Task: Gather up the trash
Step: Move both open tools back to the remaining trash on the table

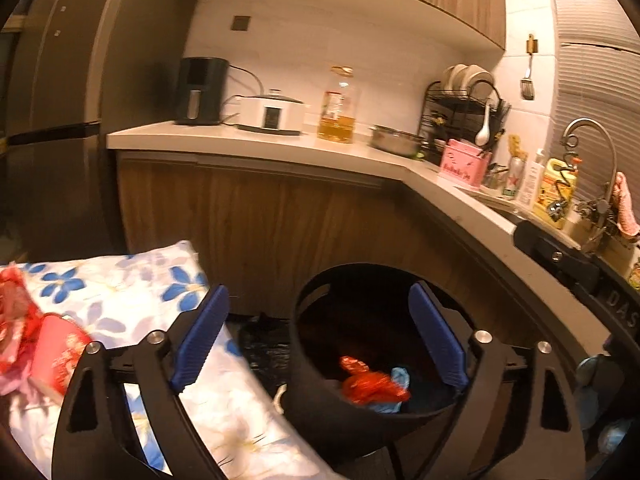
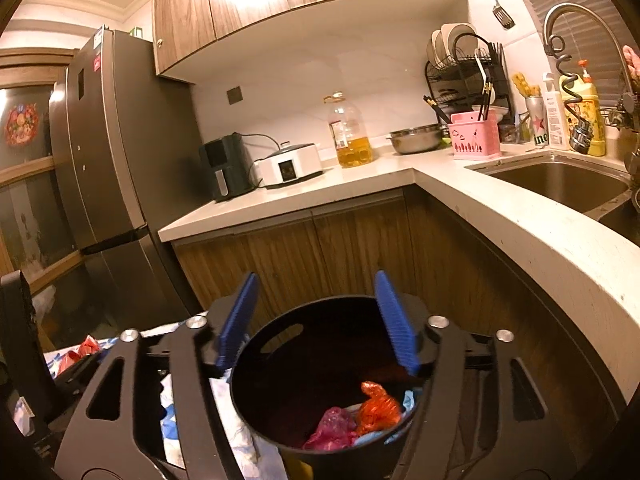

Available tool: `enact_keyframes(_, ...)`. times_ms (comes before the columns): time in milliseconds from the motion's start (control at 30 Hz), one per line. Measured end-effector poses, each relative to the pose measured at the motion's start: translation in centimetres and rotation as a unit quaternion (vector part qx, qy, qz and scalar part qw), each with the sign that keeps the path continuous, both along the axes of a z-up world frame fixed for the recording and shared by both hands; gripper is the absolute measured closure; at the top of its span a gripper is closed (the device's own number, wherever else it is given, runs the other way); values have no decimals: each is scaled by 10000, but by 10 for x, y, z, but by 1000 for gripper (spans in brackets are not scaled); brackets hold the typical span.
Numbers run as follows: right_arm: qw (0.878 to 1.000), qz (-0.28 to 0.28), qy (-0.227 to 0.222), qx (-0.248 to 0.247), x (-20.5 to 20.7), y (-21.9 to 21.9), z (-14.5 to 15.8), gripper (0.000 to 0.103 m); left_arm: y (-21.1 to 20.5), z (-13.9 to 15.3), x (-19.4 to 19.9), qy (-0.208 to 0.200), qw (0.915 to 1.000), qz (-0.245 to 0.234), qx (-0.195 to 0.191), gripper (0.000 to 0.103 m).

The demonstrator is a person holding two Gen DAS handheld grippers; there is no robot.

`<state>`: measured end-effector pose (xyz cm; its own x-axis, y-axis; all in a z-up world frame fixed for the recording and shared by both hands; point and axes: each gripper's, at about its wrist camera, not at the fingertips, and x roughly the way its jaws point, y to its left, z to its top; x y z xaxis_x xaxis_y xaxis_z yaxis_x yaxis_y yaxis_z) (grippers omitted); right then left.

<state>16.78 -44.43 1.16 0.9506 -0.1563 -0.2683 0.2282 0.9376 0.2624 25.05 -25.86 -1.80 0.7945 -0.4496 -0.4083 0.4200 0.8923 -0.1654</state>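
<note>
Kitchen corner under warm light; L-shaped pale tabletop point(image 2: 360, 184) over wood-grain cupboard doors, wooden wall cupboards above; tall grey fridge point(image 2: 104, 152) at the left.

Along the tabletop from left: black air fryer point(image 2: 226, 168); white cooker point(image 2: 288, 166) just beside it; large oil bottle point(image 2: 349, 132), about a quarter full of yellow oil; steel bowl point(image 2: 416, 138); pink utensil basket point(image 2: 476, 136); black dish rack point(image 2: 468, 72) with bowls behind it; sink point(image 2: 560, 184) with curved tap point(image 2: 576, 20) at the right, bottles and a green can lined up along its back edge.

Low and near: round black trash bin point(image 2: 256, 364) with a handle slot in its wall, standing below the tabletop corner; inside, crumpled orange-red wrapper point(image 2: 378, 404), pink wrapper point(image 2: 332, 428) and pale blue scraps, all at the bottom.

Beside the bin on the left: blue-flowered white cloth point(image 1: 120, 292), with a red paper cup point(image 1: 60, 352) and red crumpled trash point(image 1: 14, 320) lying on it.

Left tool point(image 1: 320, 332): blue pads spread wide, gripping nothing, hovering above the near edge of the cloth and the bin.

Right tool point(image 2: 318, 320): blue pads also spread wide, gripping nothing, poised directly over the bin mouth.
</note>
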Motion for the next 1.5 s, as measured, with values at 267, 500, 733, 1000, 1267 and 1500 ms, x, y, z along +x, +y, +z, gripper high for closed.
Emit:
enact_keyframes(267,9998,49,153,101,-25,22,-14,19,40,-10,-27,29,9973,705,225,6)
enact_keyframes(500,9993,29,281,239,-48,50,-29,19,86,-15,-55,-27,9904,1329,390,6)
enact_keyframes(733,9994,185,256,164,-62,93,-37,19,142,-20,-81,-157,9792,1951,540,6)
enact_keyframes(1000,9960,783,430,42,-58,165,-50,19,218,-30,-104,-53,9611,2703,572,6)
enact_keyframes(1267,9872,1511,489,-144,-46,242,-57,19,284,-35,-121,42,9452,3231,475,6)
enact_keyframes(1500,9816,1815,538,-250,-36,285,-64,19,316,-38,-124,146,9403,3389,296,6)
